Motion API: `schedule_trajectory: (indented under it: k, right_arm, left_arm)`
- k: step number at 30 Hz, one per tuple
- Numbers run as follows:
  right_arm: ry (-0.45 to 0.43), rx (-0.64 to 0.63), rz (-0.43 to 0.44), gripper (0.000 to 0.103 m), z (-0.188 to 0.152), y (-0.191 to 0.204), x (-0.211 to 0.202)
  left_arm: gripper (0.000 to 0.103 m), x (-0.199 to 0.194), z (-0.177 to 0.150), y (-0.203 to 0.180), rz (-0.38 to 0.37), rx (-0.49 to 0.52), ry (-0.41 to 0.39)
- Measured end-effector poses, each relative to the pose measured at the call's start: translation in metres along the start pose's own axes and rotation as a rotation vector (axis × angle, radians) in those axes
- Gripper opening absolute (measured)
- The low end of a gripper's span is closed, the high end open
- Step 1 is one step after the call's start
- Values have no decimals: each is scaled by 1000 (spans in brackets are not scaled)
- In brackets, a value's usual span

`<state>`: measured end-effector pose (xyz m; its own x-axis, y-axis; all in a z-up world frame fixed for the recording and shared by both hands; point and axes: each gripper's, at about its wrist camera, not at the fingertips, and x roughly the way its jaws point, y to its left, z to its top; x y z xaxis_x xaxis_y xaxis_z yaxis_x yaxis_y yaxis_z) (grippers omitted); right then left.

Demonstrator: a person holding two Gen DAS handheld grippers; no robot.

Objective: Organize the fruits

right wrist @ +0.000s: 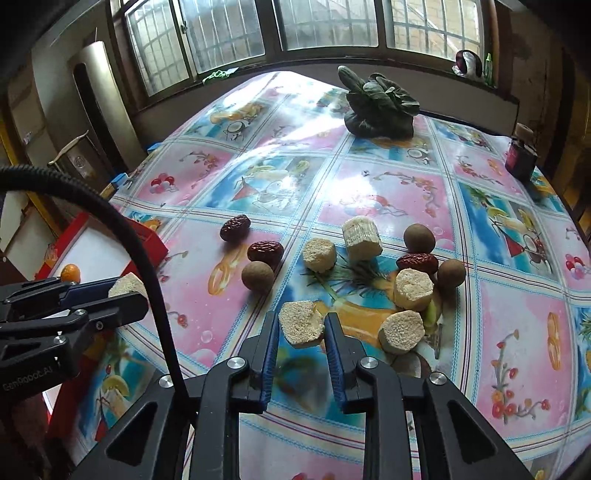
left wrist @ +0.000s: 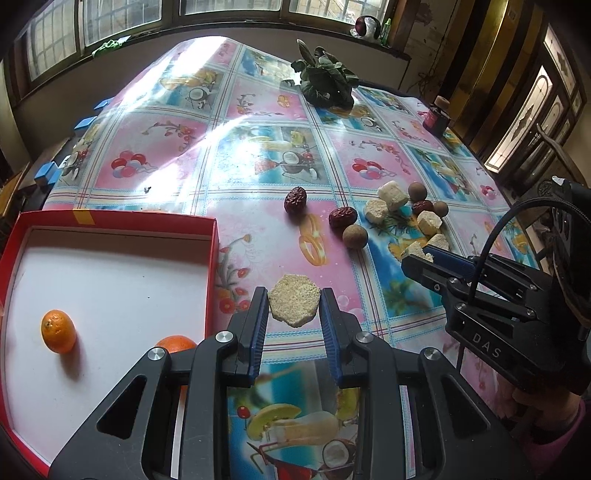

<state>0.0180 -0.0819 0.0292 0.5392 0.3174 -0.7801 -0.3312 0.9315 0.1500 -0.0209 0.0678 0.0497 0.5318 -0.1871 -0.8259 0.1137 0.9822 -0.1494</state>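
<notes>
Sugarcane chunk in left hand-held gripper: cut face toward camera.

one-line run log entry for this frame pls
left gripper: shut on cake piece | right gripper: shut on cake chunk | red box: two oranges

A lived-in home dining room: my table wears a cartoon-print oilcloth, barred windows line the wall, a leafy vegetable and wooden doors nearby.
</notes>
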Motion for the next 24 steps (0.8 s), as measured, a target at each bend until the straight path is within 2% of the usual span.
schedule_trajectory:
  k: [8, 24]
  right_arm:
    - [-40, -36, 89, 24, -4, 40, -20]
    - [-42, -187, 193, 24, 1, 134, -20]
  left_arm:
    - [27, -28, -13, 19, 79, -16, -46]
    - [27, -67, -43, 100, 271, -134, -107]
